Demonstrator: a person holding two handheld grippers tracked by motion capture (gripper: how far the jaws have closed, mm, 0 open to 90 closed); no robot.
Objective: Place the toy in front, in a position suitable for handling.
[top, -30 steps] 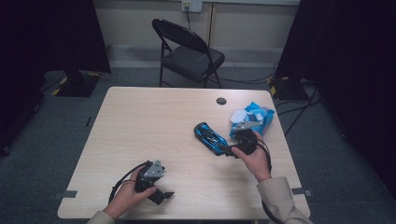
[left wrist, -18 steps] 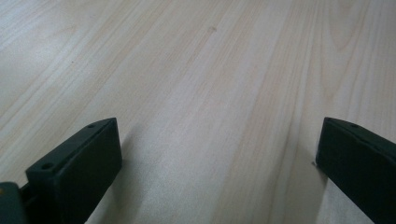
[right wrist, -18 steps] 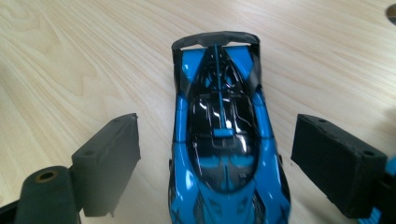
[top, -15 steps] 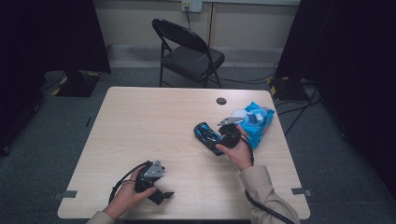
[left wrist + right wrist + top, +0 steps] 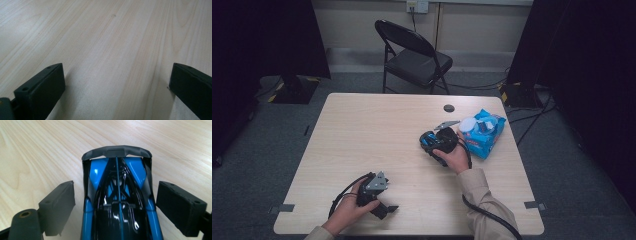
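A blue and black toy car [image 5: 426, 139] lies on the wooden table [image 5: 362, 130], right of centre. My right gripper [image 5: 435, 143] is held low over the car. In the right gripper view the car [image 5: 117, 205] runs lengthwise between the jaws, its dark rear wing farthest from me. That right gripper [image 5: 116, 187] is open, one jaw on each side of the car, with small gaps. Near the front left edge my left gripper [image 5: 386, 209] rests in the person's hand. In its own view the left gripper [image 5: 117, 70] stands wide open over bare wood.
A blue packet [image 5: 486, 134] with white round pieces on top lies just right of the car, near the table's right edge. A small dark round disc [image 5: 449, 108] sits at the far edge. A black folding chair [image 5: 414, 57] stands beyond the table.
My right gripper has moved left from beside the blue packet onto the toy car, which now lies between its jaws. The left gripper has stayed put.
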